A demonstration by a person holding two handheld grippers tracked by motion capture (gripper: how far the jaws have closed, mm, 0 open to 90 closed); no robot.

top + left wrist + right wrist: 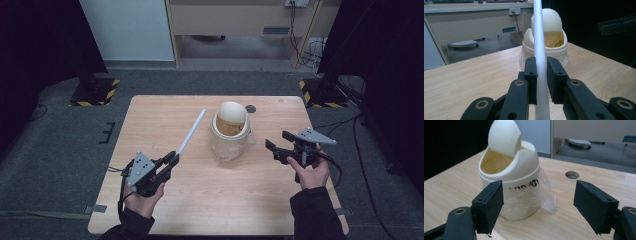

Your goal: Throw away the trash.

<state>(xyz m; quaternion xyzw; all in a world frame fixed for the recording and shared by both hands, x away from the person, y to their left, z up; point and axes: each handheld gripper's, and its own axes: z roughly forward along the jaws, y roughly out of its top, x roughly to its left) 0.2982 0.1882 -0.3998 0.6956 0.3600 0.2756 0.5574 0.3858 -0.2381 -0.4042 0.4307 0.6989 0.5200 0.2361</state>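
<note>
A cream desktop bin with a swing lid tipped open stands mid-table, a clear plastic liner hanging below its rim. It appears again in the left gripper view as the bin and in the right gripper view as the bin. My left gripper is shut on the near end of a long white stick, which points up and away toward the bin. The stick runs between its black pads. My right gripper stands open to the right of the bin, nothing between its fingers.
The light wooden table has a round cable hole behind the bin. Dark floor surrounds it, with black stand bases marked by yellow-black tape at the back corners and a desk with cables beyond.
</note>
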